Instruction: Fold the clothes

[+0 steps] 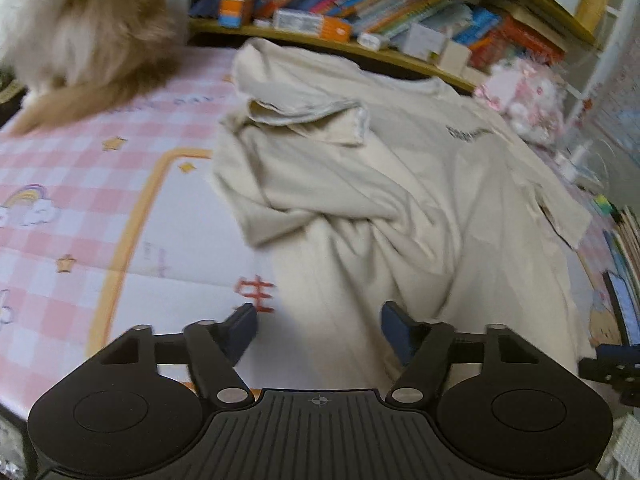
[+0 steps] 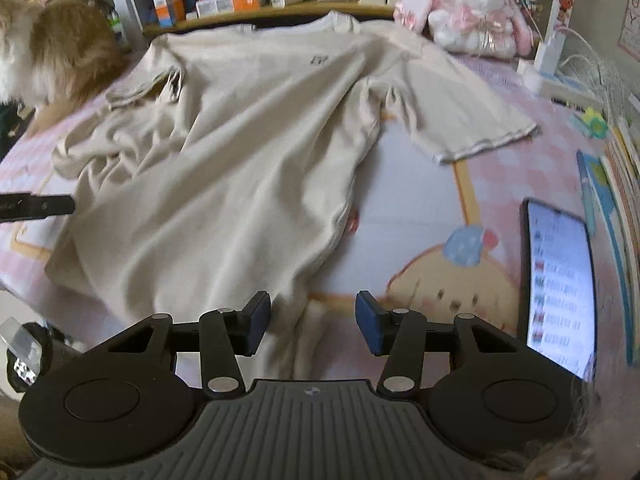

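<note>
A cream T-shirt (image 1: 384, 184) (image 2: 248, 152) lies spread and wrinkled on a pink checked mat, collar toward the far bookshelf, small dark print on its chest. Its left sleeve (image 1: 304, 116) is bunched and folded over; its right sleeve (image 2: 464, 120) lies flat. My left gripper (image 1: 318, 324) is open just above the shirt's lower hem, nothing between its blue pads. My right gripper (image 2: 312, 320) is open over the hem's right corner, also empty. The left gripper's tip (image 2: 44, 205) shows at the left edge of the right wrist view.
A fluffy tan and white pet (image 1: 88, 32) (image 2: 52, 48) sits at the mat's far left corner. A pink plush rabbit (image 2: 468, 12) rests at the far right. A lit phone (image 2: 560, 292) lies right of the shirt. A bookshelf (image 1: 360, 4) lines the back.
</note>
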{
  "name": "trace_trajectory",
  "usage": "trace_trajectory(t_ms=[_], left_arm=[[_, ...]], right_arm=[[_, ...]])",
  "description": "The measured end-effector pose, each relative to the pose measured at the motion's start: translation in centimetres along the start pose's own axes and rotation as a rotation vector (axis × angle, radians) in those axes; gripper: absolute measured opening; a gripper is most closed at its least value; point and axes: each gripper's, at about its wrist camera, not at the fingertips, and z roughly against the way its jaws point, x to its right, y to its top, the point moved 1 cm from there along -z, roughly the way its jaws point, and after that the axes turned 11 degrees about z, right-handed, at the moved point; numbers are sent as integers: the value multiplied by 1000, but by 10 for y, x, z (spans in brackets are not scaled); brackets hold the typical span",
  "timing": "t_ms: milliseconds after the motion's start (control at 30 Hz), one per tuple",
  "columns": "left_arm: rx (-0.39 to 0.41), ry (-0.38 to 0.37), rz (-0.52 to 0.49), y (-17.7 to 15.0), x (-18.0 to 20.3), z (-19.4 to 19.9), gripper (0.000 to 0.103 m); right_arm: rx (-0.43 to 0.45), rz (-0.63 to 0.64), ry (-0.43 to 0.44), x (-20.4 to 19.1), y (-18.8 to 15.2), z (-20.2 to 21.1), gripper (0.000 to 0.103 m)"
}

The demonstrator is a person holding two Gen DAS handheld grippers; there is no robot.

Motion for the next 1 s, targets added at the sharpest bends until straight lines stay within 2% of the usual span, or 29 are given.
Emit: trace_trajectory(t_ms=[33,67,133,167,267,333,367,467,533,567,700,733,800,900,933,1000], left_arm=[[-8,-12,-10,-2,1,-1,35],[-21,-26,-16,-2,0,-3,5],[-8,-53,29,5,-9,7,4],[11,-65,61,8,-15,14,4],[132,-133,73,17,-21,63,4],[221,-267,11,15,-11,108,4],[223,-316,-24,11,-7,121,5],[29,-376,-147,-17,2,118,11],[-101,-414,-229,-35,8,116,12],[-141,-419,-247,-41,7,115,13],[-148,-346,-175,-35,-26,109,29],[-135,-326,-157,-31,-34,109,30],[-62,-276,-120,-16,-49,109,46],[31,-117,-60,1,-72,97,49],[42,-60,-41,7,-78,88,49],[40,11,-24,14,-84,71,49]], right_arm=[[-8,1,-3,-5,-2,0,38],[-13,1,-8,-8,-4,-1,33],[-12,1,-16,-14,-7,-1,15],[-4,-4,-26,-14,-8,1,10],[49,-73,-63,-6,-7,18,9],[79,-130,-83,3,-6,33,9],[94,-159,-93,8,-6,40,9],[132,-238,-129,21,-7,61,9],[102,-254,-177,27,-13,59,9],[86,-276,-190,30,-17,57,9],[28,-312,-229,37,-33,48,9],[18,-309,-236,35,-35,46,9],[6,-310,-246,35,-39,44,11],[-6,-316,-262,36,-44,39,16],[-12,-315,-266,36,-45,37,21],[-24,-312,-274,36,-48,33,24]])
